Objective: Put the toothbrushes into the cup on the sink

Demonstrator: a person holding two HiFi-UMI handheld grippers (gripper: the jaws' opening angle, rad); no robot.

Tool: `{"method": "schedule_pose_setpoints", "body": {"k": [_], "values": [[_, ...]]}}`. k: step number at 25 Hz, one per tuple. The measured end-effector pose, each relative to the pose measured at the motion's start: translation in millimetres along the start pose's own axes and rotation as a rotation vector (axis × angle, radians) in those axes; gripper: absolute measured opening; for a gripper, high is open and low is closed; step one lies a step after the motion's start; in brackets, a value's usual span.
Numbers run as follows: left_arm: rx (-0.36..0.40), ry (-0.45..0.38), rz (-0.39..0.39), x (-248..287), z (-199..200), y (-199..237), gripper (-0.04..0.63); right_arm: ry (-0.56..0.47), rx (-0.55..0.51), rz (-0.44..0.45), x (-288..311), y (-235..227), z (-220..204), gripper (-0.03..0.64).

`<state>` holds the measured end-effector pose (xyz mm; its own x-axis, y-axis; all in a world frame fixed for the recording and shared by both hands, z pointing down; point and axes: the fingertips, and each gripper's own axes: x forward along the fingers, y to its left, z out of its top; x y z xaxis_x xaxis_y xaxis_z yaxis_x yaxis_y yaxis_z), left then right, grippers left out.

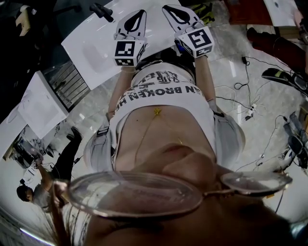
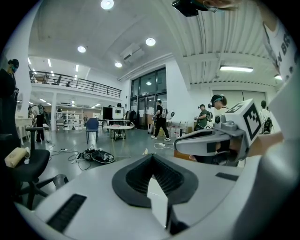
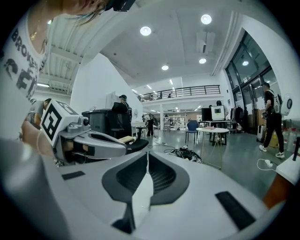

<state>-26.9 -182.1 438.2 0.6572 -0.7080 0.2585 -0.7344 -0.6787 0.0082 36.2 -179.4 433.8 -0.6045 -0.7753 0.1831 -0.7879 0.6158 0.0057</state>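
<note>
I find both grippers held close in front of the person's torso (image 1: 163,103), side by side and near each other without touching. The left gripper (image 2: 152,157) has its jaws clenched: in its own view the two dark pads meet along one line, and nothing sits between them. The right gripper (image 3: 146,154) is in the same condition, jaws pressed together on nothing. Each gripper view shows the other gripper just beside it, marker cube facing the camera. Both point out across an open hall rather than down at any work surface. In that hall I note a round table (image 3: 212,130), a blue chair (image 2: 92,125), a tangle of cables (image 2: 96,156) on the floor and several people standing or walking at the far side. The sink (image 1: 91,48) shows only in the head view, as a white slab with a shallow basin and a dark tap (image 1: 102,10) at its far edge. It lies beyond the left gripper and to the left of it, clear of both grippers. I cannot make out the toothbrushes or the cup in any view, so I cannot report where they are.
</note>
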Motion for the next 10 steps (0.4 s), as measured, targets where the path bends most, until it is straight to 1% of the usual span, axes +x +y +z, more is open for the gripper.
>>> {"method": "schedule_pose_setpoints", "body": {"k": [10], "values": [[0.003, 0.008, -0.026, 10.9, -1.0, -4.1, 0.014, 0.017, -0.003, -0.019, -1.3, -7.1, -4.1, 0.032]]}}
